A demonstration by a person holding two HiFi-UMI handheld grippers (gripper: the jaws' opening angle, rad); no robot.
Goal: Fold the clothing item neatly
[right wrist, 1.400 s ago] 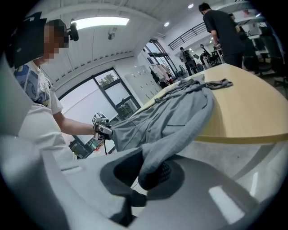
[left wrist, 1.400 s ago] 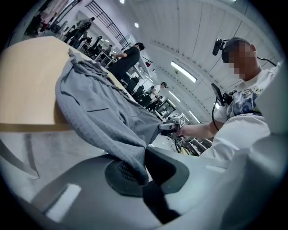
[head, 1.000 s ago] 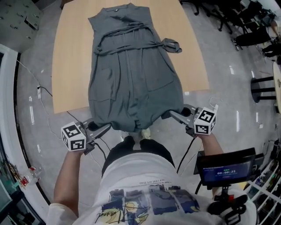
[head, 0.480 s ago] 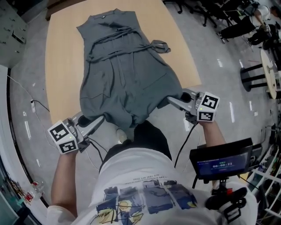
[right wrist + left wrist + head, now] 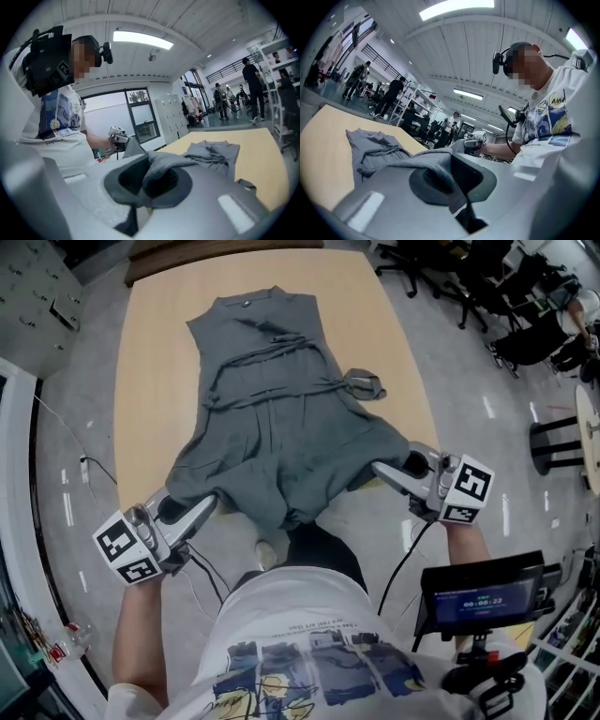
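Observation:
A grey sleeveless dress (image 5: 272,418) with a tied waist belt lies lengthwise on the light wooden table (image 5: 150,362), collar at the far end. Its hem is lifted off the near table edge and stretched between both grippers. My left gripper (image 5: 208,506) is shut on the hem's left corner, and grey cloth (image 5: 436,164) fills its jaws in the left gripper view. My right gripper (image 5: 380,468) is shut on the hem's right corner, with cloth (image 5: 159,171) bunched between its jaws. The hem sags in the middle above the person's lap.
A screen on a stand (image 5: 483,601) is at the lower right beside the person. Black office chairs (image 5: 525,315) stand to the right of the table on the glossy floor. A cable (image 5: 80,442) runs over the floor on the left. People stand in the background (image 5: 396,93).
Both grippers have risen with the hem and spread wider apart, lifting the dress's lower part off the table edge. The cloth between them is tauter than before.

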